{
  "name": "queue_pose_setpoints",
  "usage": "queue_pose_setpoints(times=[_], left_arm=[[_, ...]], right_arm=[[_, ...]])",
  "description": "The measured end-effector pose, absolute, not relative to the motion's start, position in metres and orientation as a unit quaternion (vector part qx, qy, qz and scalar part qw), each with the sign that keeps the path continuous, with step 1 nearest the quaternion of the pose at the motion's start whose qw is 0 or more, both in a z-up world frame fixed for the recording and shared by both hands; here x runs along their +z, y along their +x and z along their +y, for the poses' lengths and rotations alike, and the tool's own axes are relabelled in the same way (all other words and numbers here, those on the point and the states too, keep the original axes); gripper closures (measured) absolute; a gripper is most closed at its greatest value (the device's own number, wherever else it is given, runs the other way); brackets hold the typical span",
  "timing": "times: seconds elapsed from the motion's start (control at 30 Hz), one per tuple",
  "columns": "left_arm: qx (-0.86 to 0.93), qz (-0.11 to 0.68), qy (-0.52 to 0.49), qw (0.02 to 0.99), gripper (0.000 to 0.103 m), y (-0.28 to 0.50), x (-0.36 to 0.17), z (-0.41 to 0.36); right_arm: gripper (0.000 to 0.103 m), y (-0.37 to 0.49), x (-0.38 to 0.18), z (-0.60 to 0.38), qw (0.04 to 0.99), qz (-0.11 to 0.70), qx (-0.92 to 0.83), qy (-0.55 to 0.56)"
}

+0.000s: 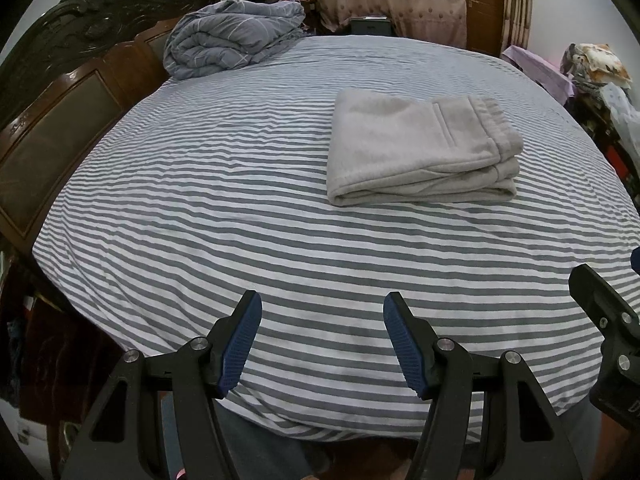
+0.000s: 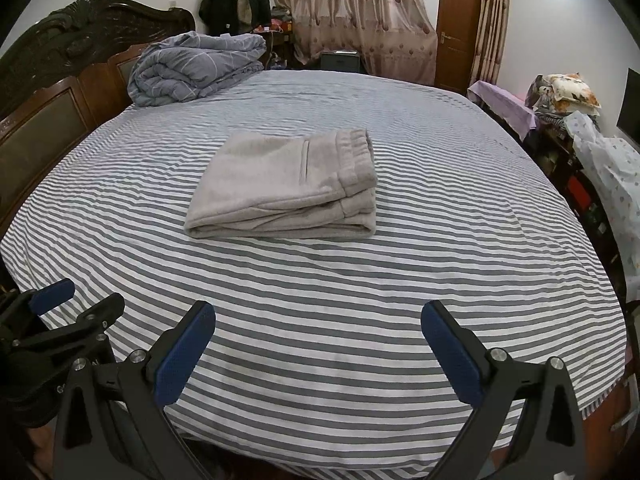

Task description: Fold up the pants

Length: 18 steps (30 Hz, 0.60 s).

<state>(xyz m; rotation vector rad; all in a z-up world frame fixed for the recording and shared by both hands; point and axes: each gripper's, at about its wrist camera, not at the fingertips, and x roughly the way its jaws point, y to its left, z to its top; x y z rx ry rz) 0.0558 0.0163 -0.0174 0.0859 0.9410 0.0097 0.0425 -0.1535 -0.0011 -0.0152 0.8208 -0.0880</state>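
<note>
Bedroom. Large bed (image 2: 320, 280) with grey/white striped sheet fills most of both views. Dark carved wooden headboard (image 2: 80, 40) with padded panels runs along the left side. Rolled grey-blue quilt (image 2: 196, 68) sits on the bed's far left corner, against the headboard. Far wall white; pinkish patterned curtains (image 2: 352, 20) hang across it, brown wooden door (image 2: 458, 28) to their right. Dark coats (image 2: 236, 0) hang on the wall left of the curtains. Right side: cluttered furniture with a purple cloth (image 2: 504, 108), floral pillow (image 2: 568, 88), printed white fabric (image 2: 612, 176). Lighting dim, one bright spot top right.
</note>
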Motion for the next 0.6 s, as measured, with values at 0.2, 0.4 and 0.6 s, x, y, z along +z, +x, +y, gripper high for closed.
queue_pose_setpoints(times=[0.2, 0.4, 0.6], left_arm=[[0.005, 0.454, 0.044, 0.890, 0.039, 0.0568, -0.0195, 0.0147], [0.005, 0.454, 0.045, 0.890, 0.039, 0.0570, -0.0199, 0.0157], [0.005, 0.454, 0.046, 0.890, 0.039, 0.0558, -0.0204, 0.0138]], right_arm=[[0.001, 0.0438, -0.0041, -0.1520, 0.914, 0.402, -0.041, -0.010], [0.001, 0.0442, -0.0050, -0.1507, 0.915, 0.402, -0.041, -0.009], [0.001, 0.0444, -0.0047, -0.1499, 0.916, 0.400, -0.041, -0.009]])
